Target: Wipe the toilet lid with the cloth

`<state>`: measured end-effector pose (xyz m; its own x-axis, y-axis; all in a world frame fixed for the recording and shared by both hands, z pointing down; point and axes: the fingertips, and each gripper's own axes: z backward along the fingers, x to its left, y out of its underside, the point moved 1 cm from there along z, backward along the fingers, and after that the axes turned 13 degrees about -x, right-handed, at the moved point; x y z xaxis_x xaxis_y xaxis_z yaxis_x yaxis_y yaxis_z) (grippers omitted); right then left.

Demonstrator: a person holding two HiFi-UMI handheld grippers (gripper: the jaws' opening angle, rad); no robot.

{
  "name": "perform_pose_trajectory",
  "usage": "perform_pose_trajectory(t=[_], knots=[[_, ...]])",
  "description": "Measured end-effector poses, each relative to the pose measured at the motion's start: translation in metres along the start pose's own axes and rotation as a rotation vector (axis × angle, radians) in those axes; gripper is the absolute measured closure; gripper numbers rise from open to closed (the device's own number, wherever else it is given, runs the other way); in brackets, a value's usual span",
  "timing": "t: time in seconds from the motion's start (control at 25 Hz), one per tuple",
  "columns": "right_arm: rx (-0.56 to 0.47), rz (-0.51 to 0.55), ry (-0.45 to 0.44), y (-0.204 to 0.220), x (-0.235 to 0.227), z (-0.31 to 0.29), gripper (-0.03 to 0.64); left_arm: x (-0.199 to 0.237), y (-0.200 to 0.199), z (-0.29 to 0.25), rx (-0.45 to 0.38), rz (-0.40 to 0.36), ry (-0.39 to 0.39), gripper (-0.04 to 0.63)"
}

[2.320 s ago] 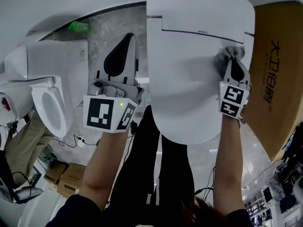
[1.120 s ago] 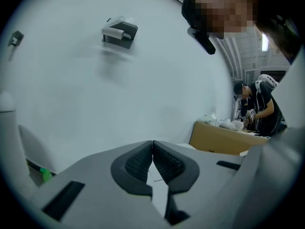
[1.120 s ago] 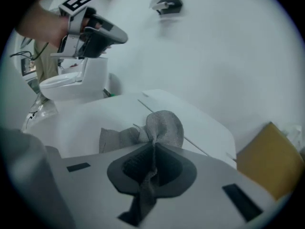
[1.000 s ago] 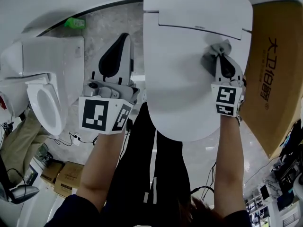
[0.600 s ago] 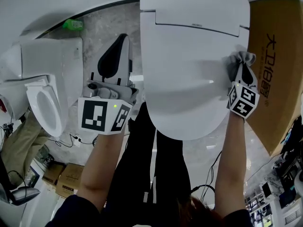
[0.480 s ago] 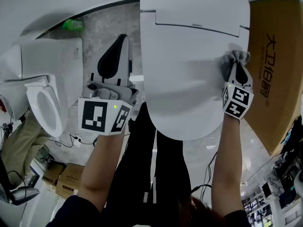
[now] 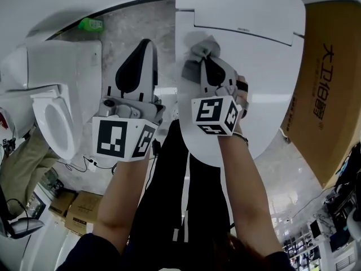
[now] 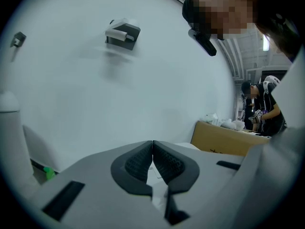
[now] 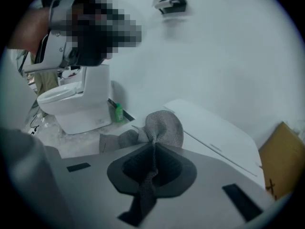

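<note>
**A:** Surroundings, left side?
**B:** Second toilet (image 7: 56,112), white, bowl opening visible. It stands on a grey marbled floor (image 7: 132,35). A green bottle (image 7: 91,23) sits on the floor at the foot of the white wall (image 8: 119,94), just beside that toilet.

**A:** Right side?
**B:** Large brown cardboard box (image 7: 330,89), dark characters printed on its face.

**A:** Lower left?
**B:** Two smaller cardboard boxes (image 7: 84,210). Cables (image 7: 90,165) trail over the floor near them. A khaki trouser leg (image 7: 22,171) shows at the frame edge.

**A:** On the wall?
**B:** One small dark-and-white fixture (image 8: 122,32), mounted high. Type cannot be told.

**A:** Background?
**B:** People in dark clothing (image 8: 264,111), well behind the large box.
</note>
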<state>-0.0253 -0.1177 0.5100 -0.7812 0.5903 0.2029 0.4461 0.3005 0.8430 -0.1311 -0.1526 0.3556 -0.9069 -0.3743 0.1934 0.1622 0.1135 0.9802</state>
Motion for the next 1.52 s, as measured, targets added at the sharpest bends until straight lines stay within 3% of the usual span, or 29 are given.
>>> perform_pose_trajectory(t=[0.28, 0.44, 0.68, 0.96, 1.12, 1.32, 1.52], knots=[[-0.055, 0.145, -0.219, -0.021, 0.057, -0.012, 0.584, 0.009, 0.0, 0.004, 0.003, -0.003, -0.014, 0.575], [-0.064, 0.176, -0.238, -0.011, 0.046, 0.001, 0.584, 0.006, 0.001, 0.002, 0.006, -0.002, -0.004, 0.575], [-0.021, 0.071, -0.056, 0.035, -0.027, 0.044, 0.584, 0.001, 0.004, -0.002, 0.008, 0.002, 0.016, 0.575], [0.109, -0.091, 0.271, 0.111, -0.154, 0.115, 0.584, -0.002, 0.007, -0.004, 0.014, 0.007, 0.02, 0.575], [0.18, -0.189, 0.422, 0.149, -0.201, 0.154, 0.584, -0.004, 0.006, -0.005, 0.014, 0.006, 0.022, 0.575], [0.194, -0.209, 0.469, 0.151, -0.192, 0.161, 0.584, -0.004, 0.006, -0.004, 0.015, 0.004, 0.021, 0.575], [0.144, -0.163, 0.352, 0.11, -0.132, 0.121, 0.584, -0.004, 0.007, -0.005, 0.015, 0.005, 0.018, 0.575]])
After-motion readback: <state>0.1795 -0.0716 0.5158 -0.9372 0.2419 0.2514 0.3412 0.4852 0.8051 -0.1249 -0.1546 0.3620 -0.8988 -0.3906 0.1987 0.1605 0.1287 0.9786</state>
